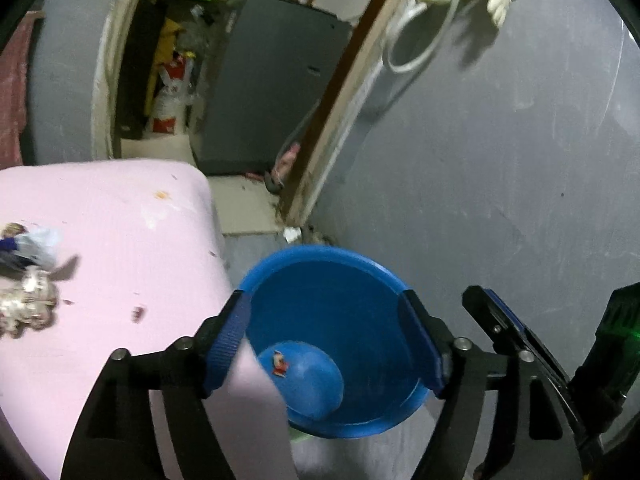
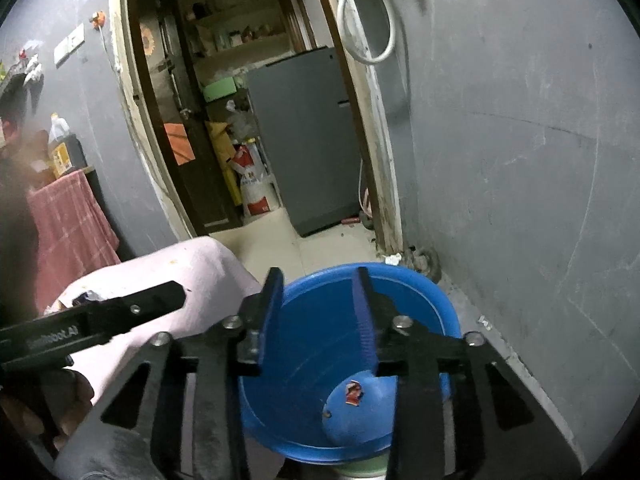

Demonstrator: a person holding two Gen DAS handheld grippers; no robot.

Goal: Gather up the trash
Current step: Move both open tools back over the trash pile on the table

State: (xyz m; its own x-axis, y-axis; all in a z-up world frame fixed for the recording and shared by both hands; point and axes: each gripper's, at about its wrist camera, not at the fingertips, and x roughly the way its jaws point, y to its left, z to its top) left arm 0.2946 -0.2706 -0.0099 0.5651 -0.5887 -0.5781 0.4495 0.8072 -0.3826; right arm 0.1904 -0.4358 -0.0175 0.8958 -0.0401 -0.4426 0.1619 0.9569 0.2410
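Wrappers [image 1: 26, 276] lie crumpled on the pink table [image 1: 120, 216], well left of the left gripper [image 1: 326, 338], whose jaws hang spread and empty over the blue bin [image 1: 320, 256]. One scrap [image 1: 280, 365] sits inside. Right gripper [image 2: 318, 316], partly parted and empty, hovers farther from the table; left looks nearer.

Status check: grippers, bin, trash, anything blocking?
Both grippers, left and right, open, empty, over the blue bin. One scrap in it. Wrappers on the pink table. Nothing blocking.
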